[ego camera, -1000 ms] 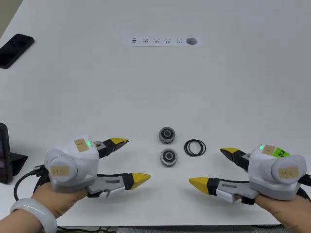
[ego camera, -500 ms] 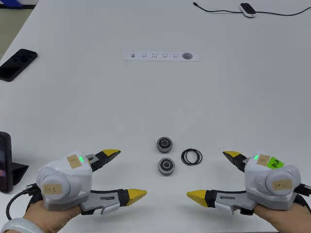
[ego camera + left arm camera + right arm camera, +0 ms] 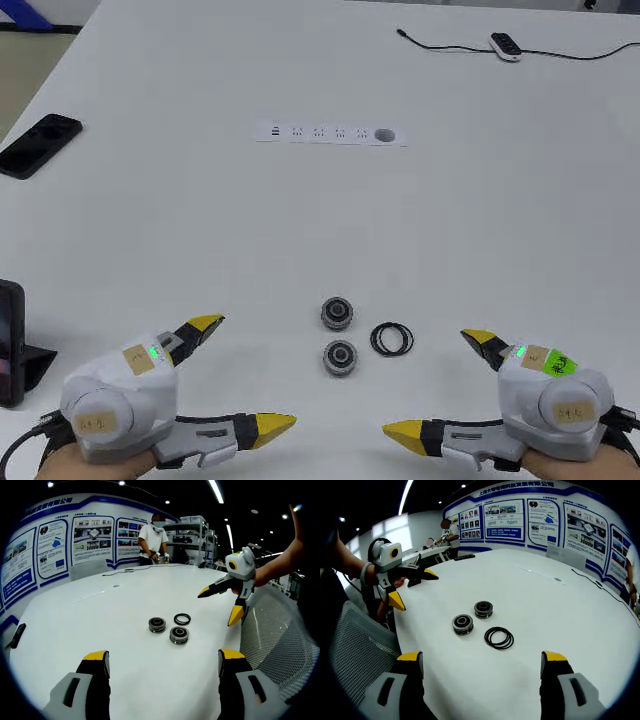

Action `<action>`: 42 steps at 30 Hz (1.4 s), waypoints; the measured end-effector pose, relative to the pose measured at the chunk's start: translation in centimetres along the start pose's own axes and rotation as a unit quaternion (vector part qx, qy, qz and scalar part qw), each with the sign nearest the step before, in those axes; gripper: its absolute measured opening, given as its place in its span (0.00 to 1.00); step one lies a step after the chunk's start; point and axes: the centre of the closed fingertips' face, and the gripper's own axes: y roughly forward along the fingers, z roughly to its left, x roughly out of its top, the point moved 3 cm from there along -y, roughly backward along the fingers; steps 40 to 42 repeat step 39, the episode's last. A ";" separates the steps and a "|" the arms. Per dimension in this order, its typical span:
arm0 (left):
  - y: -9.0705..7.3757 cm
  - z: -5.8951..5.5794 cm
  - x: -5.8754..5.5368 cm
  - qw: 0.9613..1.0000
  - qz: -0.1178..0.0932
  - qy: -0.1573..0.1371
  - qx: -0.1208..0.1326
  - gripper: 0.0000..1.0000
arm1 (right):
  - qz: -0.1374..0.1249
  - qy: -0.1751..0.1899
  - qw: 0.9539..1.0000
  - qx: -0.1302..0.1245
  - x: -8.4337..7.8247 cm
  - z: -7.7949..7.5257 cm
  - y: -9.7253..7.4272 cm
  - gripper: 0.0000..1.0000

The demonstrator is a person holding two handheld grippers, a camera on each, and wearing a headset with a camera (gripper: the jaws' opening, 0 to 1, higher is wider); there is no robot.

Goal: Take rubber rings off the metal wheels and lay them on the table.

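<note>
Left hand-held gripper (image 3: 240, 373) jaws spread wide, pointing right; right hand-held gripper (image 3: 440, 385) jaws spread wide, pointing left.

Blue/wht info posters (image 3: 540, 515) covering wall (image 3: 422, 527); strip lights (image 3: 216, 490) glowing on dark ceiling (image 3: 175, 492); shelf rack (image 3: 192, 534) standing behind wht bench (image 3: 180, 230).

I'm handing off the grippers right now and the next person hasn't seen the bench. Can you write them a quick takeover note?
Left gripper: open, empty, at the table's near edge.
Right gripper: open, empty, opposite it.
Far metal wheel and near metal wheel lie between the grippers. Black rubber rings lie overlapped on the table to their right.
Done: those rings are off.
Left: check whether either wheel carries another ring; too small to tell.
</note>
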 end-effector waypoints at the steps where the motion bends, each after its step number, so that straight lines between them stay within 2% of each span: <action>1: 0.0 0.0 0.0 1.000 -0.002 -0.003 0.001 0.93 | -0.001 -0.001 1.000 -0.001 0.1 -0.1 0.0 0.99; 7: -0.1 0.5 0.1 1.000 -0.004 -0.004 0.019 0.99 | -0.012 0.000 1.000 -0.009 0.4 -0.5 -0.1 0.99; 29: 0.0 1.1 -0.2 1.000 0.005 -0.008 0.025 0.99 | -0.014 0.014 1.000 -0.015 0.2 -0.8 0.0 0.99; 42: -0.2 1.1 -0.8 1.000 0.014 -0.012 0.024 0.98 | -0.019 0.018 1.000 -0.013 0.3 -0.6 0.2 0.99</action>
